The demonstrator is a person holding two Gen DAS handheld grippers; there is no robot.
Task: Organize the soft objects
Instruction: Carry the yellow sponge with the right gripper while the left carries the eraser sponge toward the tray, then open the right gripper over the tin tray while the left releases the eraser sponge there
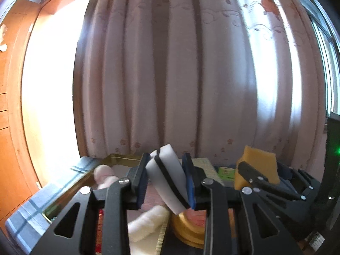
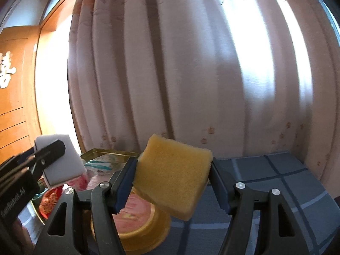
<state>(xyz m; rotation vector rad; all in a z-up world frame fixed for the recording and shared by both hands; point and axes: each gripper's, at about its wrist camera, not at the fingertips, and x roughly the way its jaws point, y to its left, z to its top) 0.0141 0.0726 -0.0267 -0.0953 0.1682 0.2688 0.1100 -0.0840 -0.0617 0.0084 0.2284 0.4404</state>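
My left gripper [image 1: 166,179] is shut on a white sponge with a black middle layer [image 1: 167,176], held tilted above the table. My right gripper [image 2: 173,180] is shut on a yellow sponge [image 2: 173,176], also lifted and tilted. Each gripper shows in the other's view: the yellow sponge [image 1: 258,163] at the right of the left wrist view, the white sponge [image 2: 61,159] at the left of the right wrist view. A white soft roll [image 1: 146,223] and a pink soft object [image 1: 104,175] lie below.
A gold-rimmed tin box [image 2: 110,152] holds packets and soft items. A round gold tin with a pink lid [image 2: 138,218] stands below the grippers. A blue checked cloth [image 2: 276,182] covers the surface. A flowered curtain [image 1: 170,63] hangs close behind; a wooden door frame [image 1: 14,106] is at left.
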